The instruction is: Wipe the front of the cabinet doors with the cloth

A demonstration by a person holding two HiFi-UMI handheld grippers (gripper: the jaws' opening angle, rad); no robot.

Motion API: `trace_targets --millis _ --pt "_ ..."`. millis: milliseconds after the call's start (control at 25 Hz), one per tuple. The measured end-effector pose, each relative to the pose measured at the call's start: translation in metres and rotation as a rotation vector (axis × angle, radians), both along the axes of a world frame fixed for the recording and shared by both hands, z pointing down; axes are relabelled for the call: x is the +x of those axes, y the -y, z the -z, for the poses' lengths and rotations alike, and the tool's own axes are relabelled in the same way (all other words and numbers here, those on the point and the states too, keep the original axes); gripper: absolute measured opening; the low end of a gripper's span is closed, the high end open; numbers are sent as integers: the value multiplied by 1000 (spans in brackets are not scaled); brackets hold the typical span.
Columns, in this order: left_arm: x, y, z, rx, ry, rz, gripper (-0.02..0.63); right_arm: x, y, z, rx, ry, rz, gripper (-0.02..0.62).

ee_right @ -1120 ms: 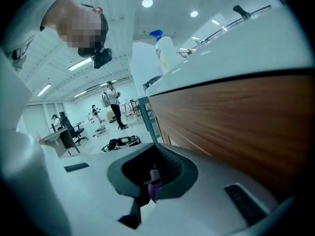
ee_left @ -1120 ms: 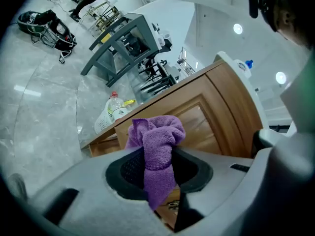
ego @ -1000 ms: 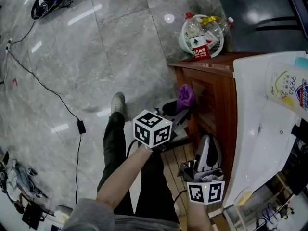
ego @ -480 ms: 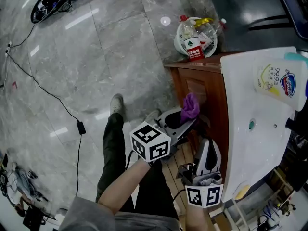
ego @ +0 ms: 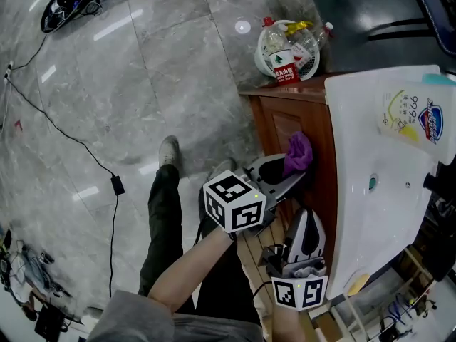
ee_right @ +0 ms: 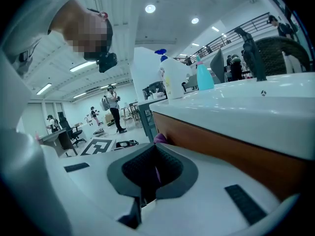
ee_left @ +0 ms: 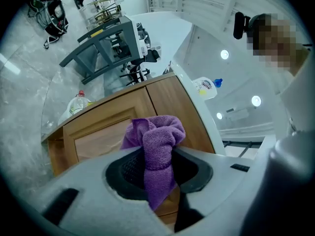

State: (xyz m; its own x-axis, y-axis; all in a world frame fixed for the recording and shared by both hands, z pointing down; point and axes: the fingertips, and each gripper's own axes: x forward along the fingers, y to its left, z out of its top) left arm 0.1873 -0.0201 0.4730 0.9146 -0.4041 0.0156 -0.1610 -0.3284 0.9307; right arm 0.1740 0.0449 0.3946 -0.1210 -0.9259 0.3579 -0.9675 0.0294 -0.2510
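Left gripper view: left gripper (ee_left: 157, 154) fingers clamp the cloth (ee_left: 156, 134), bunched ahead of them to rub the cabinet door (ee_left: 98, 139); right gripper (ee_right: 153, 173) fingers together, empty.

A fluffy, matt purple terry cloth (ee_left: 155, 141), a smooth, faintly shiny brown wooden cabinet door (ee_left: 98, 136), a glossy white sink top (ego: 392, 212), and a polished grey marble-look floor (ego: 142, 70) reflecting ceiling lights.
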Motion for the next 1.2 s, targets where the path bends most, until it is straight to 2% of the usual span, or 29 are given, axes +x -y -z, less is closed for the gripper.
trace_targets --millis 360,1200 --pt "7 4 -11 -42 -27 14 124 10 3 -7 -4 8 -10 9" --pt "12 10 -79 -138 12 40 123 18 1 -31 -28 9 -12 9"
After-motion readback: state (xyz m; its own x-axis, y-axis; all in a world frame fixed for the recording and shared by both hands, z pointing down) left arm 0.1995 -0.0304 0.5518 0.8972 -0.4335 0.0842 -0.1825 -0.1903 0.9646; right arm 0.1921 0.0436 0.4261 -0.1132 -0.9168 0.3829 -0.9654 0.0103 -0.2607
